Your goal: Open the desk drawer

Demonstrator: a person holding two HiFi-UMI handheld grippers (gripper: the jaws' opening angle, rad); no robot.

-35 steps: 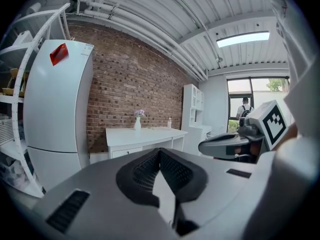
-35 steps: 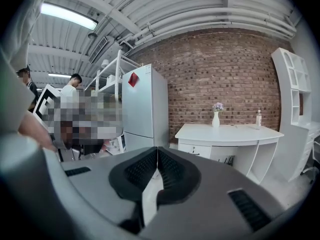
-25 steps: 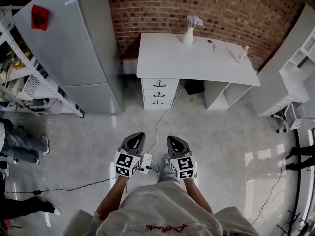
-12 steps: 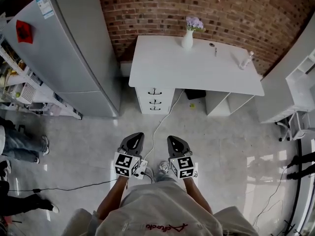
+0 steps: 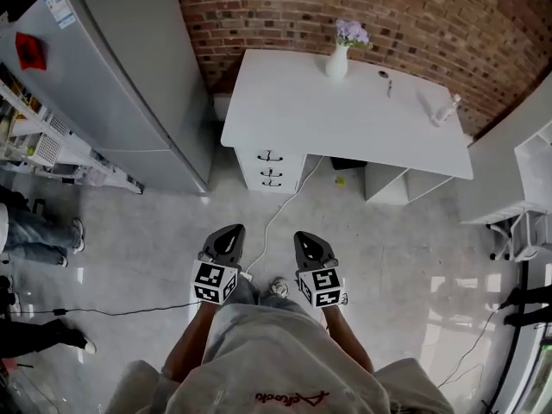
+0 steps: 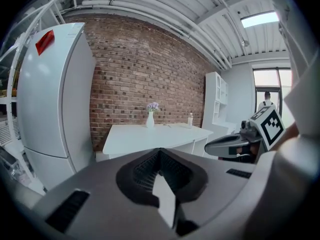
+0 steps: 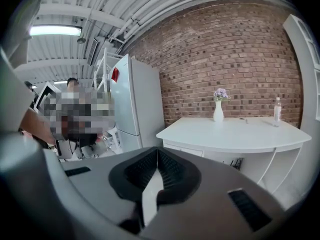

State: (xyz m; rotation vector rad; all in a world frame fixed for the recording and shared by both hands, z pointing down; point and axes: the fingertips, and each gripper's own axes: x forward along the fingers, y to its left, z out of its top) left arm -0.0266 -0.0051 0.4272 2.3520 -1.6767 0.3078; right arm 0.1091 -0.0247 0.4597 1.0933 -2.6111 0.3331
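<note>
Since the earlier frames, both grippers have been carried forward. The desk now fills more of the head view, and the drawers stand nearer, though still well apart from either gripper.

Items, largest first:

- Brick wall (image 5: 405, 15): backs the whole scene; the desk is set against it.
- Refrigerator (image 5: 129, 76): grey, upright, just beside the desk's left end.
- Worktop (image 5: 345, 119): white and mostly bare. It overhangs the drawer unit, so the drawer fronts can only be reached from the floor side.
- Drawer unit (image 5: 271, 169): three stacked drawers under the worktop's left end, all shut flush, each with a dark handle. The top drawer (image 5: 270, 155) faces the person. This is the task's object and is untouched.
- Left gripper (image 5: 231, 229): pressed together with nothing between the jaws, held low and pointing ahead. Judged to be in a carrying posture for the approach.
- Right gripper (image 5: 304, 236): likewise pressed together and empty, level with the left one.
- Vase (image 5: 337, 61): white, holding lilac flowers, at the rear edge of the worktop and clear of the drawers.
- Bottle (image 5: 446, 110): small, at the worktop's far right.
- Cable (image 5: 278, 216): white, running across the floor from beneath the desk toward the person's feet. It is a likely trip point on the way in.

Judgement: the task is at the approach stage. A gripper must spread before it can take a handle.
</note>
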